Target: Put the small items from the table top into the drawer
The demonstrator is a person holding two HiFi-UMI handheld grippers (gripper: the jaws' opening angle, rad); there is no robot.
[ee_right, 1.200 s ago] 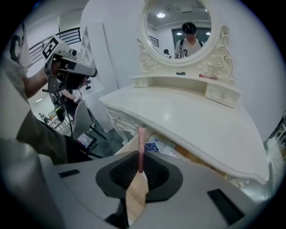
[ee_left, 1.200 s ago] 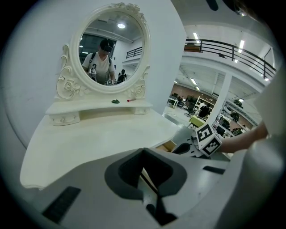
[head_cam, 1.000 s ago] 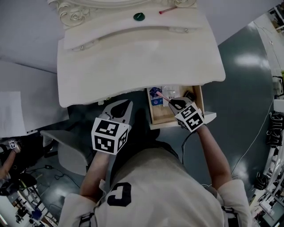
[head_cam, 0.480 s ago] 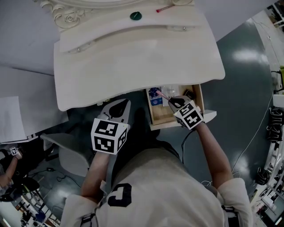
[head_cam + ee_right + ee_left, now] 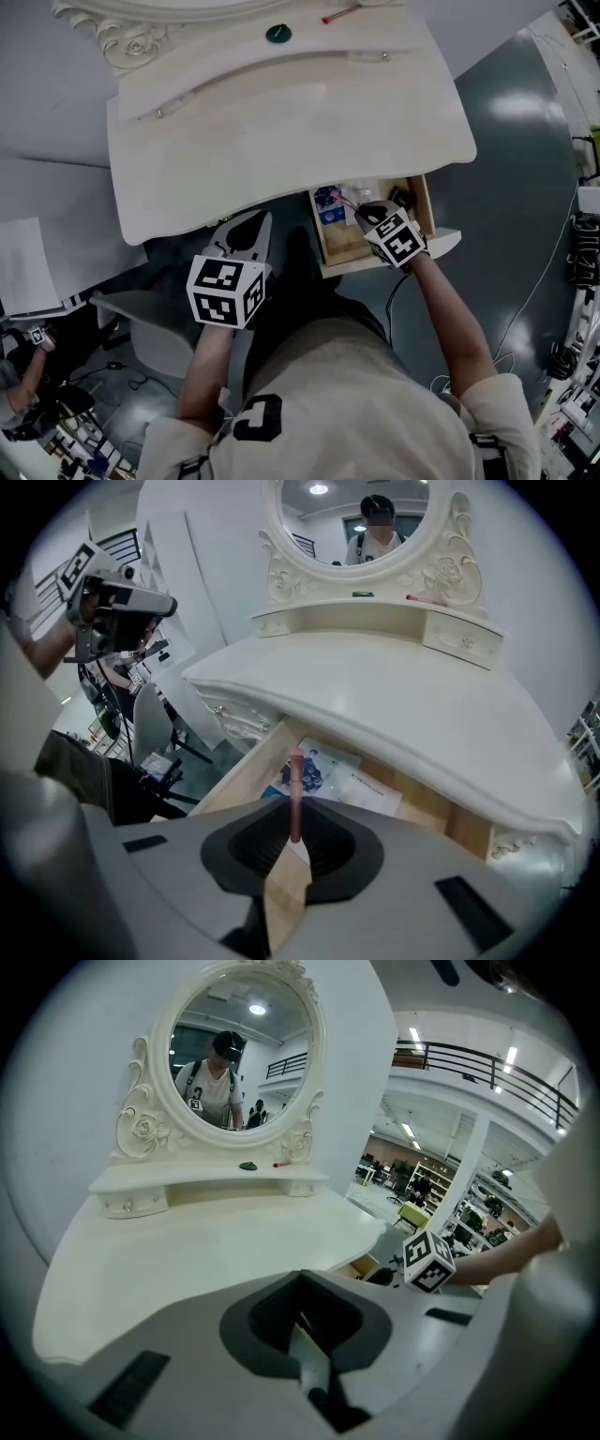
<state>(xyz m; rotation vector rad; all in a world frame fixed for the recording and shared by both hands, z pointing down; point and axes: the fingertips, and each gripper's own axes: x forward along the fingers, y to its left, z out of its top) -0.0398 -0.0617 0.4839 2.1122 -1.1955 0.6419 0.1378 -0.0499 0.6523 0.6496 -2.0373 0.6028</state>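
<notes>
My right gripper point(image 5: 361, 212) is shut on a thin pink stick point(image 5: 345, 202), which pokes out ahead of the jaws point(image 5: 295, 794) over the open wooden drawer point(image 5: 330, 253). In the drawer lie a blue packet point(image 5: 305, 772), a white packet point(image 5: 361, 785) and a small black item point(image 5: 401, 198). On the raised shelf of the white dressing table point(image 5: 281, 122) rest a round green item point(image 5: 278, 34) and a red stick point(image 5: 339, 14). My left gripper point(image 5: 251, 225) hangs at the table's front edge, left of the drawer, shut with nothing in it point(image 5: 302, 1321).
An oval mirror point(image 5: 234, 1063) in an ornate frame stands at the back of the table. A grey chair point(image 5: 155, 323) sits at the lower left, beside my left arm. White sheets point(image 5: 23, 267) lie at the far left, and a cable point(image 5: 553, 281) runs over the floor at right.
My right gripper has sunk a little toward the drawer with the pink stick still in it. The left gripper has stayed put.
</notes>
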